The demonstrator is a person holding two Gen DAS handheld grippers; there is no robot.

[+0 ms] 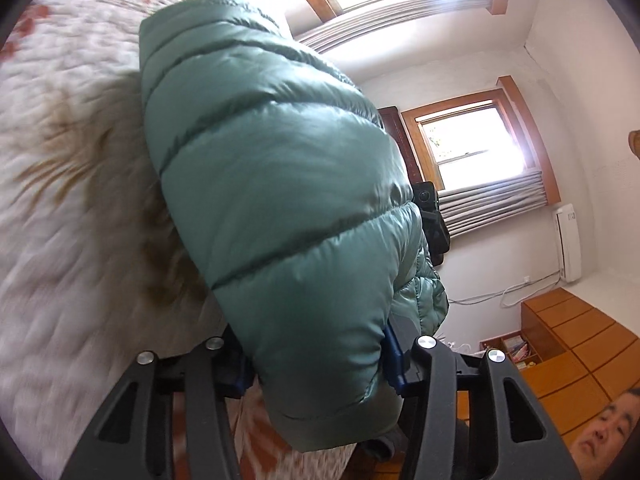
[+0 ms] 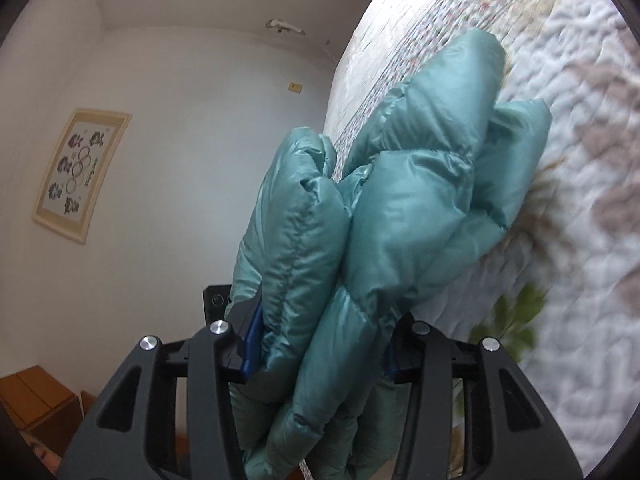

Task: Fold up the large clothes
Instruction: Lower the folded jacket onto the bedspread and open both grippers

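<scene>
— teal puffer jacket (image 1: 260,184): where does it sit, and how much room around it?

— bunched over the quilted bed (image 1: 60,208). in the left wrist view its far edge reaches toward 11 o'clock; open bedspread lies from 7 to 10 o'clock, wall and windows (image 1: 472,148) from 1 to 3.

— and the claws?

— left claw (image 1: 320,364) points up along the jacket, fingers clamped on a thick padded roll. right claw (image 2: 320,352) is clamped on bunched folds too; the bed's edge runs toward 12 o'clock, bare wall at 9.
</scene>
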